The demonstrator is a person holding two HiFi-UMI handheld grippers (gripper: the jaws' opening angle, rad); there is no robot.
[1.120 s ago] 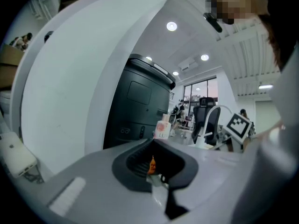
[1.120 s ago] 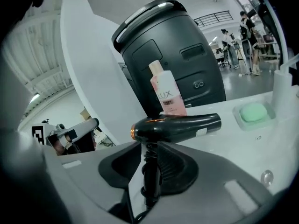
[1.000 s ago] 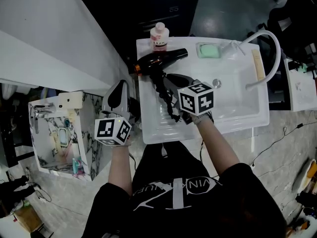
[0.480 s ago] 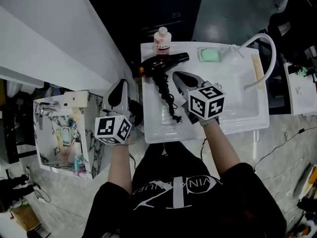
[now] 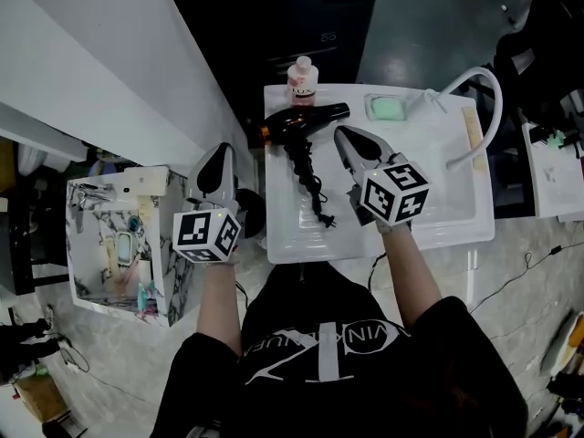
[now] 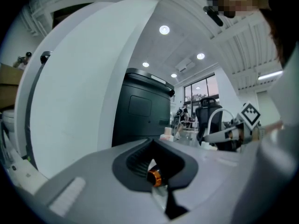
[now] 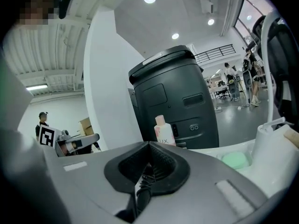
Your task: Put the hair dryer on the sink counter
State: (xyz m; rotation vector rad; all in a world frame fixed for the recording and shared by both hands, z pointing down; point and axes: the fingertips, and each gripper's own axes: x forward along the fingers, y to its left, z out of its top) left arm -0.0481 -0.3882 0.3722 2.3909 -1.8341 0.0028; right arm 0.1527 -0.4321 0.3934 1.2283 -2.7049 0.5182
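Hair dryer (image 5: 297, 124) is lying flat on the white sink table (image 5: 292, 243), left of the basin, with its curly cord (image 5: 310, 185) trailing toward the front edge. Right tool (image 5: 341, 135) hangs just beside it, jaws pinched together, empty. Left tool (image 5: 222, 151) is off the table's left side, closed on nothing too.

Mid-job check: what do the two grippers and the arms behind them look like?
They match. The left gripper and right gripper have grey, tapering two-jaw shells with black ribbed pads. Each carries a white cube printed with black square markers. No cables show on them. The person wears a black short-sleeved T-shirt with white lettering.
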